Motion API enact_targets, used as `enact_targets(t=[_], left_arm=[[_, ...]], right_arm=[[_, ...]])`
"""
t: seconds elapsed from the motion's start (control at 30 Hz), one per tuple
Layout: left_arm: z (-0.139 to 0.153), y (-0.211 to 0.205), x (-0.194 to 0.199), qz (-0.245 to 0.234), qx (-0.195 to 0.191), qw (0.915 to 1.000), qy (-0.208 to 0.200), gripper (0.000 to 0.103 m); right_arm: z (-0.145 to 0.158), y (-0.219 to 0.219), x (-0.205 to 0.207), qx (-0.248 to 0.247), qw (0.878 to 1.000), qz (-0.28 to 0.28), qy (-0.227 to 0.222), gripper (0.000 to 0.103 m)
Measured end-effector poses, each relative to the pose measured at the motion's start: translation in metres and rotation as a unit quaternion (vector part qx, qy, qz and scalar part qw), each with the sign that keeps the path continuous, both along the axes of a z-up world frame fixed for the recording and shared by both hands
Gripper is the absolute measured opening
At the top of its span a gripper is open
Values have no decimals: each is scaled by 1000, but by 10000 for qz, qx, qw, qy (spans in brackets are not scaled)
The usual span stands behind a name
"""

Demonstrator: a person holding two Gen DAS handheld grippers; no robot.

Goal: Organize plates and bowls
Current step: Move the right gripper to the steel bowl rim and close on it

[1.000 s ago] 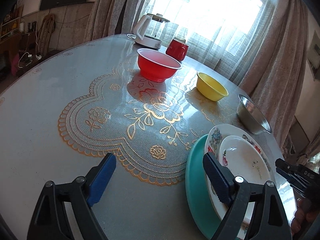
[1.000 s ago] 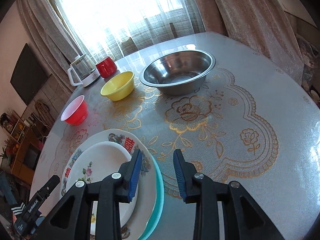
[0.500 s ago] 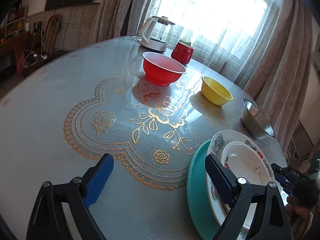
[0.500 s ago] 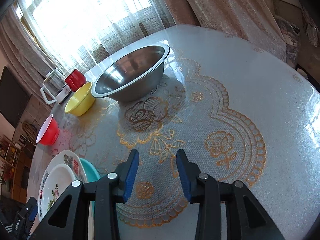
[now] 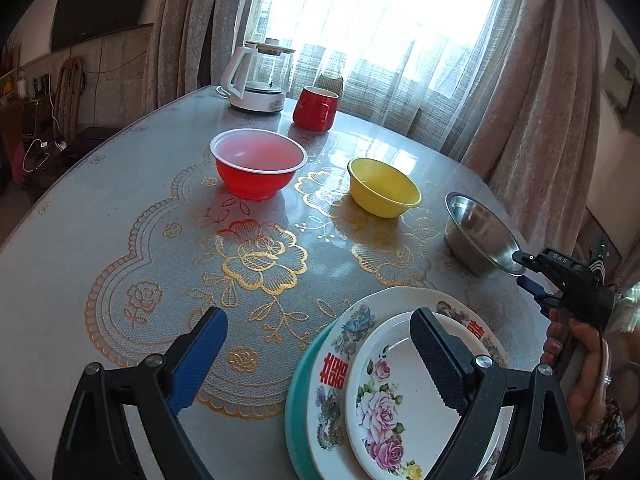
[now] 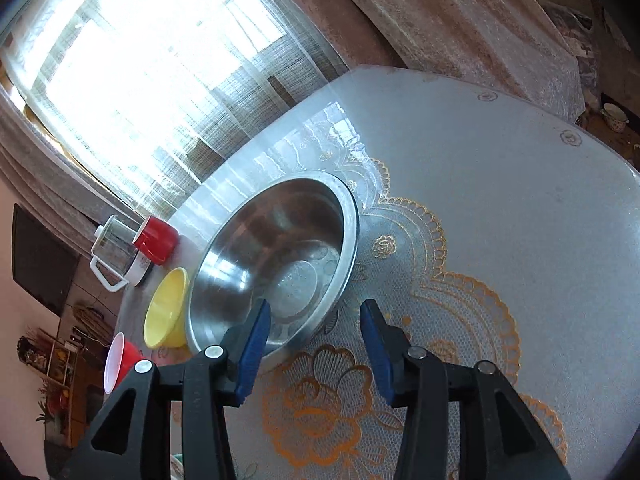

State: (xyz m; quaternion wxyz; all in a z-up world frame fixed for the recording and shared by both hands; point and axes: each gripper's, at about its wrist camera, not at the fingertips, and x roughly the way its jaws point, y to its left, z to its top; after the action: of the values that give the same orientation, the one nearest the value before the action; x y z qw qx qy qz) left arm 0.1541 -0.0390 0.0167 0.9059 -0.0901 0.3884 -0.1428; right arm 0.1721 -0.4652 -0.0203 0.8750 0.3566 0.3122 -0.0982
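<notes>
Three plates are stacked at the table's near right: a small floral plate (image 5: 384,392) on a larger patterned plate (image 5: 360,320) on a teal plate (image 5: 298,392). My left gripper (image 5: 318,356) hangs wide open above the stack's left edge and holds nothing. A steel bowl (image 6: 280,256) sits close in front of my right gripper (image 6: 314,312). Its jaws are opening, with the bowl's near rim showing between them and no pad pressing on it. A yellow bowl (image 5: 382,186) and a red bowl (image 5: 258,168) stand farther back.
A red mug (image 5: 316,108) and a white kettle (image 5: 260,80) stand at the far edge by the curtained window. A person's hand (image 5: 580,360) holds the right gripper (image 5: 522,270) near the table's right edge. The gold-patterned cloth (image 5: 260,256) covers the middle.
My right gripper swung from above the plate stack across to the steel bowl, rolling as it went, and its jaws widened. The left gripper lifted and drew back a little, still open.
</notes>
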Motion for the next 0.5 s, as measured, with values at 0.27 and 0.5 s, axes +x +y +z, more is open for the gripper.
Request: enact_targets(t=[0.27,0.5], left_arm=[[13,-32,14,-355,142,9993,25,93],[23,-66,28,-770,301,9966,20,93]], right_arm=[[-22,-8,31,191,9996,35,215,36],[-27,-3,21,-54,9999,141,57,20]])
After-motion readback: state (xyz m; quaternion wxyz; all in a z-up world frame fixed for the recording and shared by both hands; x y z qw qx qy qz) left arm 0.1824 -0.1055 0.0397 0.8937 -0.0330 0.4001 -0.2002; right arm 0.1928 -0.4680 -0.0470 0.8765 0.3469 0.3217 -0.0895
